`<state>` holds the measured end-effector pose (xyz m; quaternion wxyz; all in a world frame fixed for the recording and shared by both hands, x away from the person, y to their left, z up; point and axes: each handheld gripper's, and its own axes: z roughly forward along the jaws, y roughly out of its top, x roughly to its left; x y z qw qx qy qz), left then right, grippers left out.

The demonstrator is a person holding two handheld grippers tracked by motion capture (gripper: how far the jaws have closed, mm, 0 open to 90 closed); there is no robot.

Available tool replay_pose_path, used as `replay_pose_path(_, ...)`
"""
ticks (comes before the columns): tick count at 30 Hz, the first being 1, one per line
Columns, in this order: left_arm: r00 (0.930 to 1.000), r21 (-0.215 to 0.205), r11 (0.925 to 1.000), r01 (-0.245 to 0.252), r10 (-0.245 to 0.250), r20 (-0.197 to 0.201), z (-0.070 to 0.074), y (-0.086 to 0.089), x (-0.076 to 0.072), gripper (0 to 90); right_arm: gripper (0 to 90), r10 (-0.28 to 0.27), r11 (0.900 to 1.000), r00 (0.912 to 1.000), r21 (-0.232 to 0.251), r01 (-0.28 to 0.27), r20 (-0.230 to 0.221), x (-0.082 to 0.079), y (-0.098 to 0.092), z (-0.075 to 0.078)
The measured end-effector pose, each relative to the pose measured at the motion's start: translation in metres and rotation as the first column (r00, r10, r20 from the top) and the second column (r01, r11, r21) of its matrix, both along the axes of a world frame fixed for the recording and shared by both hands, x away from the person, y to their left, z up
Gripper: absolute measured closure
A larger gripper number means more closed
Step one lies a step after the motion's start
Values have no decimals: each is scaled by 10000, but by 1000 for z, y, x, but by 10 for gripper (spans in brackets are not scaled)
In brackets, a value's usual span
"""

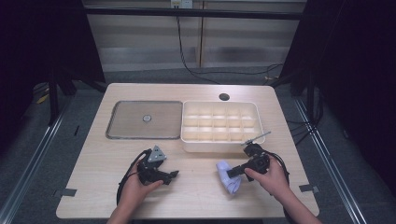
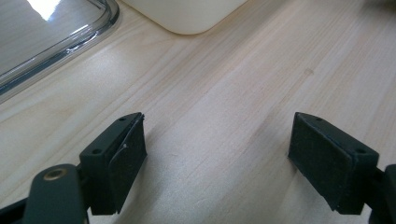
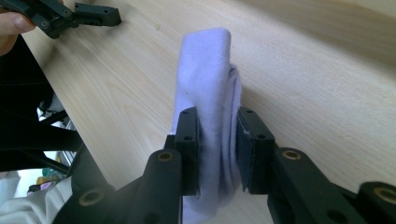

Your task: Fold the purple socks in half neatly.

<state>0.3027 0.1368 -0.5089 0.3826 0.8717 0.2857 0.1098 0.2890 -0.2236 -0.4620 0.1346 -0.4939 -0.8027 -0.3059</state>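
The folded lilac cloth (image 3: pixel 210 107), lying on the near right of the worktop (image 1: pixel 196 196), is clamped in the right tongs (image 3: pixel 217 154), the left tongs (image 2: pixel 215 158) are held apart and empty, and a lift toward the compartment box (image 1: pixel 219 122) is judged next.

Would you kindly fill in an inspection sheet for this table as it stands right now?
Surface: pale wooden table with a round hole near its far edge.
Job's things: lilac folded cloth between the right gripper's pads; cream divided box, compartments look empty.
Clutter: clear tray left of the box, a small round thing on it.
Grippers: left gripper open over bare wood; right gripper shut on the cloth.
Cables: one trails from each gripper; a black cable runs down the wall behind the table.
Surroundings: grey floor, dark stands at both sides.
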Motion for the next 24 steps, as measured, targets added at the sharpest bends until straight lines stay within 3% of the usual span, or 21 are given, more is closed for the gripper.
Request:
replay_pose_path(5,10000,0,10000,0,0,-1,0,0,0,183,723,198,9990,9998,-411,-198,9,5,-2,9)
replay_pose_path(24,10000,2,10000,-2,2,3,0,0,0,183,723,487,9947,9988,-903,-481,49,17,-8,41)
